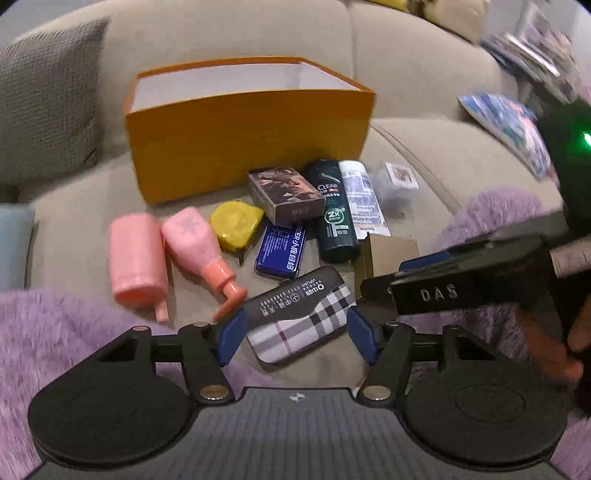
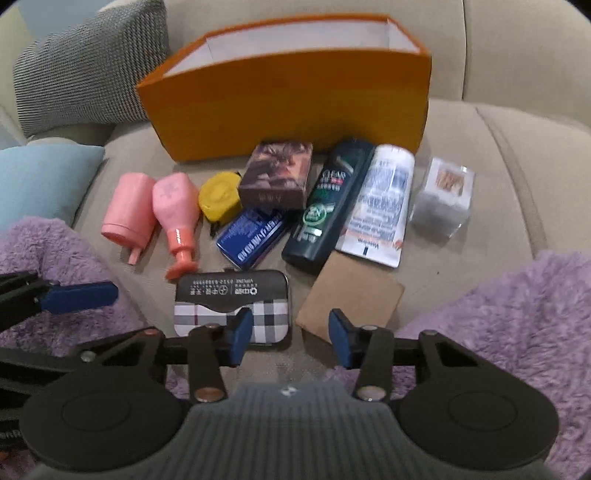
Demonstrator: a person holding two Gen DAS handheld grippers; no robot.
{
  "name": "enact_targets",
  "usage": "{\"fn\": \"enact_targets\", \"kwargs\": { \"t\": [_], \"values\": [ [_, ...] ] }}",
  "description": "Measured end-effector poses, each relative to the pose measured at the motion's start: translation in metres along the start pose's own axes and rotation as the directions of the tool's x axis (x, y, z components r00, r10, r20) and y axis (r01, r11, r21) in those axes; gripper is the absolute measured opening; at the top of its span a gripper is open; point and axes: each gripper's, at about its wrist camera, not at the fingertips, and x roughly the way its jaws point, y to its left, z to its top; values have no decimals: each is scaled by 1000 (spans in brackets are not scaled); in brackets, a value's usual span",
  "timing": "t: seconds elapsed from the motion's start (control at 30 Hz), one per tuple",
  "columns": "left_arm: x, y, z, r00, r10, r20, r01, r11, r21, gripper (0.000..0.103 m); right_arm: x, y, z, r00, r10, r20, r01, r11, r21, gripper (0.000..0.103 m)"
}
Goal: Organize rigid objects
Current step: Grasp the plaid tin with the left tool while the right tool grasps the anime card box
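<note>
Both claws hang open: left gripper [image 1: 295, 334] straddles the plaid-patterned flat tin case [image 1: 301, 319], right gripper [image 2: 290, 332] beside it, facing the orange cardboard box [image 2: 288, 99].

Count taken on the sofa: one orange box [image 2: 288, 99]; two pink bottles [image 2: 129, 206] [image 2: 173, 206]; one dark shampoo bottle [image 2: 325, 206]; one white tube [image 2: 384, 206]; one yellow tape measure [image 2: 218, 197]; one blue tin [image 2: 251, 236]; one plaid tin [image 2: 229, 295]; one brown carton [image 2: 275, 177]; one cardboard piece [image 2: 351, 302]; one clear cube [image 2: 443, 195]; three cushions [image 2: 88, 70] [image 2: 40, 177] [image 1: 465, 18].
</note>
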Motion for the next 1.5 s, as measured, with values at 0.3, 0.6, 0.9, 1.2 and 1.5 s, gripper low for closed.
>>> {"fn": "enact_targets", "kwargs": {
  "t": [0.3,0.6,0.9,1.2,1.5],
  "values": [
    [47,-26,12,989,11,-146,24,971,238,76,-5,-9,14,998,-69,8,69,998,-9,54],
    [85,-66,2,963,216,-164,-77,798,597,78,7,-29,18,998,-60,-21,61,997,52,60],
    [118,-90,-29,927,352,-125,-116,588,801,80,10,-41,17,999,-32,-25,34,996,83,65],
    [100,-79,-16,947,305,-99,-133,654,745,45,9,-46,15,1000,1,-12,0,994,112,65],
    [63,-54,21,963,268,-40,-196,790,580,20,-1,-37,17,996,61,64,-65,996,57,48]
  ]
}}
